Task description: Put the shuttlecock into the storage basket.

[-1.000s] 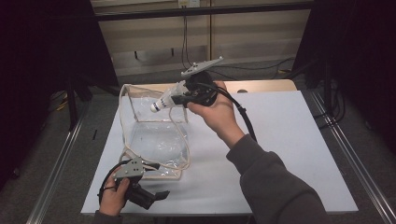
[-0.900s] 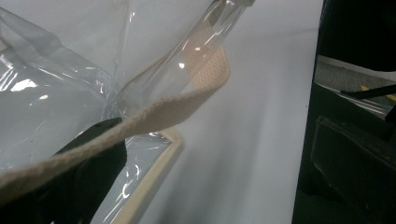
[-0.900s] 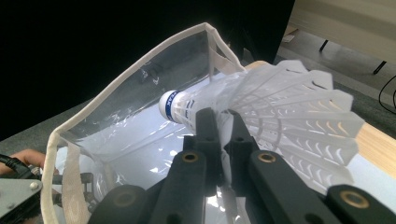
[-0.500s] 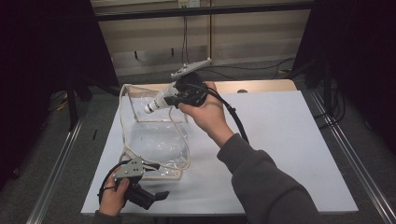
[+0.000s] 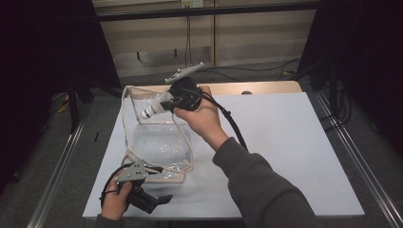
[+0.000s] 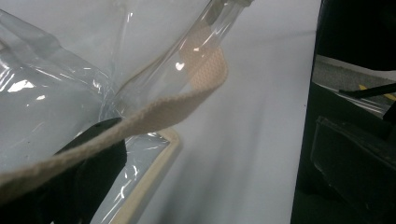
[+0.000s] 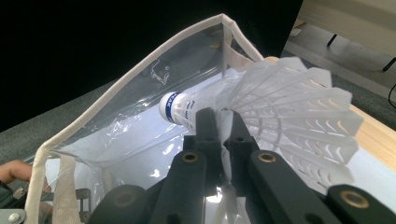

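A clear plastic bag (image 5: 161,142) with beige trim stands on the white table (image 5: 285,142), its mouth open upward. My right gripper (image 5: 167,102) is shut on a white shuttlecock (image 5: 156,108) and holds it just over the bag's mouth, cork tip pointing left and down. In the right gripper view the jaws (image 7: 219,116) pinch the shuttlecock (image 7: 285,107) at its skirt, with the bag's rim (image 7: 140,70) right behind. My left gripper (image 5: 154,187) sits at the bag's near left corner. Its jaws (image 6: 222,121) stand apart, and the beige strap (image 6: 187,100) lies across one of them.
A wooden board (image 5: 266,88) lies at the table's far edge. Metal rails (image 5: 351,142) run along both sides of the table. The right half of the table top is bare. Cables hang behind the table.
My right gripper has carried the shuttlecock a little to the left and slightly lower, closer over the bag's mouth. The left gripper and the bag have stayed put.
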Demonstrator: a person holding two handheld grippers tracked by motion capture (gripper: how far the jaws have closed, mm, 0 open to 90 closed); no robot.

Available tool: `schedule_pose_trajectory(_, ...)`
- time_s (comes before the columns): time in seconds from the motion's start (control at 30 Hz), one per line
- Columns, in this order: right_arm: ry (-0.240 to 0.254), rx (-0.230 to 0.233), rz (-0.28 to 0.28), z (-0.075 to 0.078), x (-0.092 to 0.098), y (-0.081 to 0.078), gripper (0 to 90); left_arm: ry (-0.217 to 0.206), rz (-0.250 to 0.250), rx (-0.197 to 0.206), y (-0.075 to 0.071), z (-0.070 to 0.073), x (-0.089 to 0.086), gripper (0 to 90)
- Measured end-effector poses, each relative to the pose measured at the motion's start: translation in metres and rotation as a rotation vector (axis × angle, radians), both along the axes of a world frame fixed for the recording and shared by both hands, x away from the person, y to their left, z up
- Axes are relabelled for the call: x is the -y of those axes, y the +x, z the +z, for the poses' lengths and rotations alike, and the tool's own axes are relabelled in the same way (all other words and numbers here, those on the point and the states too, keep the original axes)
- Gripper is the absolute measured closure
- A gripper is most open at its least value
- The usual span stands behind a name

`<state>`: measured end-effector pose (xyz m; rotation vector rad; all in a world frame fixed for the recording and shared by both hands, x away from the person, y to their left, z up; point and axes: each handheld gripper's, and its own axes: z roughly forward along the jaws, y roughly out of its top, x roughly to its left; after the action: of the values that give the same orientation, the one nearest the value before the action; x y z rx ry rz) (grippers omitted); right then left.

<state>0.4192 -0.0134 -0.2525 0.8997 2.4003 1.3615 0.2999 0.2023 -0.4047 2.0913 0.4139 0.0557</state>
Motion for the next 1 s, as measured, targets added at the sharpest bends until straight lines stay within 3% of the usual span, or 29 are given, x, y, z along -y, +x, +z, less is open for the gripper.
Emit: schedule_pose_trajectory(1.0, -0.03, -0.023, 0.008, -0.02, -0.03, 0.007, 87.4, 0.001, 0.001, 0.0, 0.0, 0.0, 0.0, 3.5)
